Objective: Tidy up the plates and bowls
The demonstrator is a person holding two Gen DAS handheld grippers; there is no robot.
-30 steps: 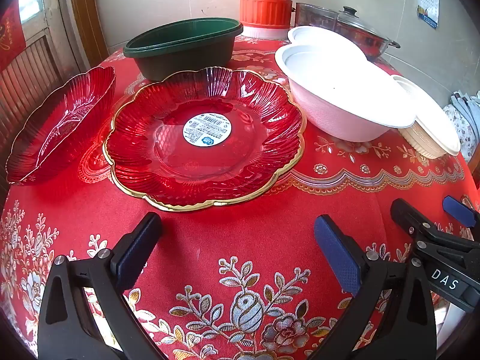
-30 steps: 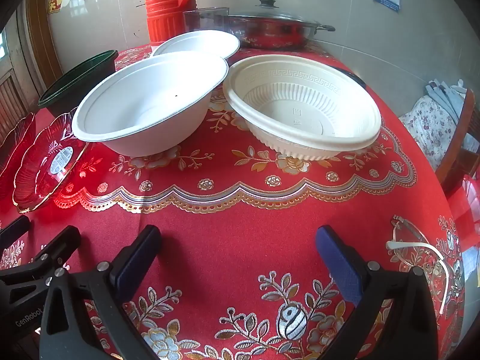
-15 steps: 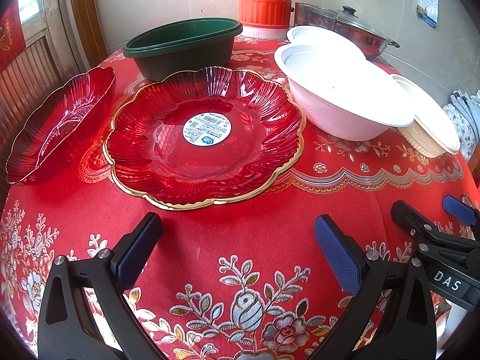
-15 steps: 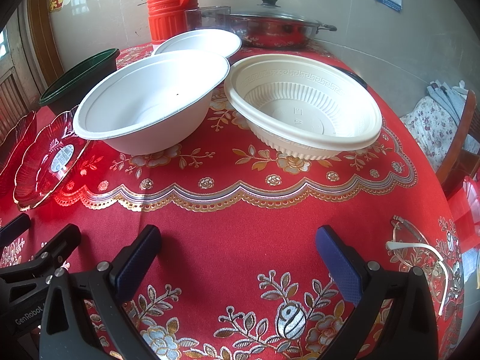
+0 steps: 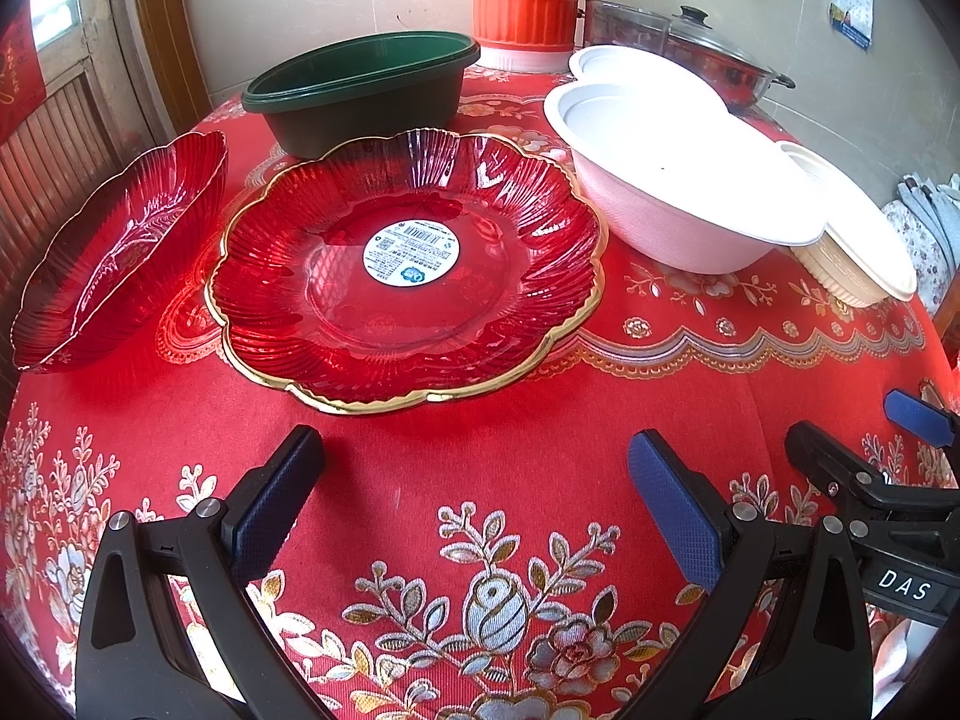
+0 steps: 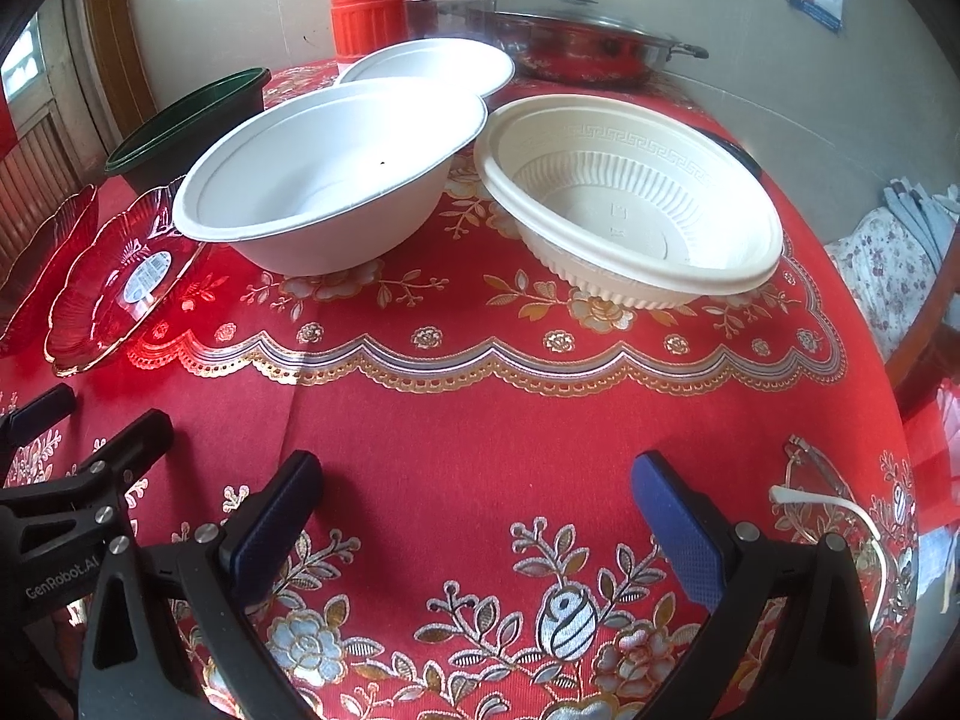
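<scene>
A gold-rimmed red glass plate [image 5: 408,276] with a white sticker lies on the red tablecloth, straight ahead of my open left gripper [image 5: 474,498], which hovers empty near the table's front. A second red glass dish [image 5: 120,246] sits to its left. Behind stands a dark green bowl [image 5: 366,90]. A white bowl [image 6: 330,174] and a cream ribbed bowl [image 6: 630,198] sit side by side ahead of my open, empty right gripper [image 6: 474,510]. A white plate [image 6: 432,63] lies behind the white bowl. The red plate [image 6: 120,276] shows at the left of the right wrist view.
An orange thermos [image 5: 522,0] and a lidded metal pot [image 6: 576,48] stand at the back by the wall. Eyeglasses [image 6: 840,510] lie near the table's right front edge. A chair with floral fabric [image 6: 888,264] is to the right. A tiled wall borders the table behind.
</scene>
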